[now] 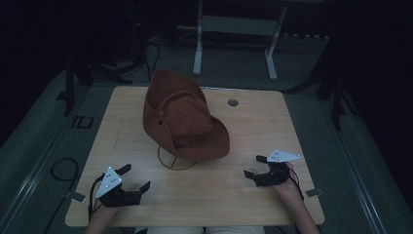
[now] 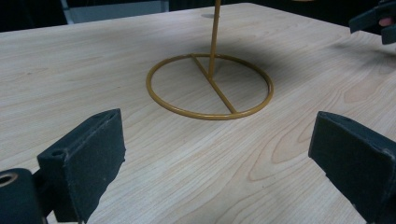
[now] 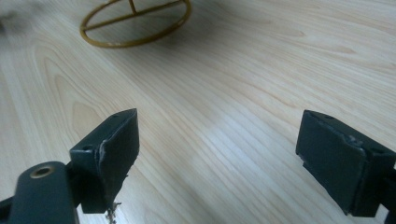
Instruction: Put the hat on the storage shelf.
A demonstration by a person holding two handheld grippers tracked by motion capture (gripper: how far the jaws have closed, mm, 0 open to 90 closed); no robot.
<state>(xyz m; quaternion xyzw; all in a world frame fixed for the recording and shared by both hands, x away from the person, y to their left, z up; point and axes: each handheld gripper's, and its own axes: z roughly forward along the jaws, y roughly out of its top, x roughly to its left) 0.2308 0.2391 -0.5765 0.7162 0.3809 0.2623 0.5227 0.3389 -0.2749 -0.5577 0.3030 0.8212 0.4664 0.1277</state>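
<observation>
Two open grippers (image 1: pixel 135 178) (image 1: pixel 255 165) near hat (image 1: pixel 182 117)

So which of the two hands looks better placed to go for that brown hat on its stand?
Probably the left gripper: it sits nearer the stand and points straight at its ring base. The right gripper is open too, but farther from the hat. A close call.

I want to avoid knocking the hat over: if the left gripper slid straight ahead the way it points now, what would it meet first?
Probably the yellow wire ring base of the hat stand, straight ahead between the open left gripper jaws; bare table lies before it.
</observation>
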